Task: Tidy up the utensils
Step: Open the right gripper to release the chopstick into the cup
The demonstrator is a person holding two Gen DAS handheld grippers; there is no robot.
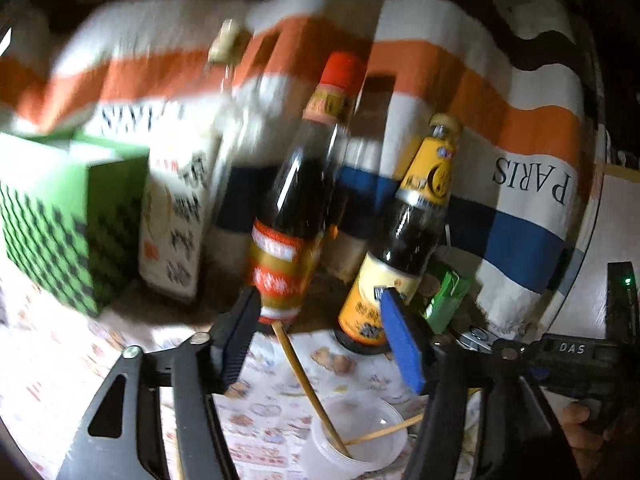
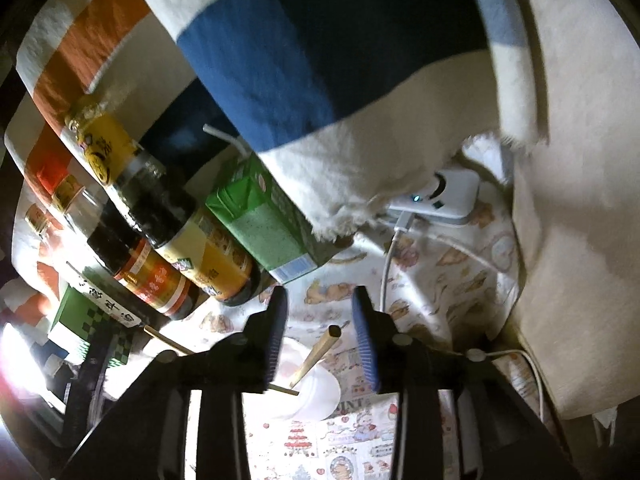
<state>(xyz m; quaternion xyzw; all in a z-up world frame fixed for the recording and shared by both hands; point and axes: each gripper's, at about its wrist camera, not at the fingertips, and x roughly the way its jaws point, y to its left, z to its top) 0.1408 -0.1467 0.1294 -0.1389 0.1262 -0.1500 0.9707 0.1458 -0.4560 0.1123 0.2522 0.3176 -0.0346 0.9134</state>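
Observation:
A clear plastic cup stands on the patterned tablecloth with two wooden chopsticks in it: one leans up toward the bottles, the other lies low to the right. My left gripper is open and empty, just above the cup. In the right wrist view the cup sits below my right gripper, which is open and empty, with one chopstick pointing up between the fingers and the other sticking out left.
Two dark sauce bottles, a white carton, a green checkered box and a small green carton stand along a striped towel. A white charger with cable lies on the cloth.

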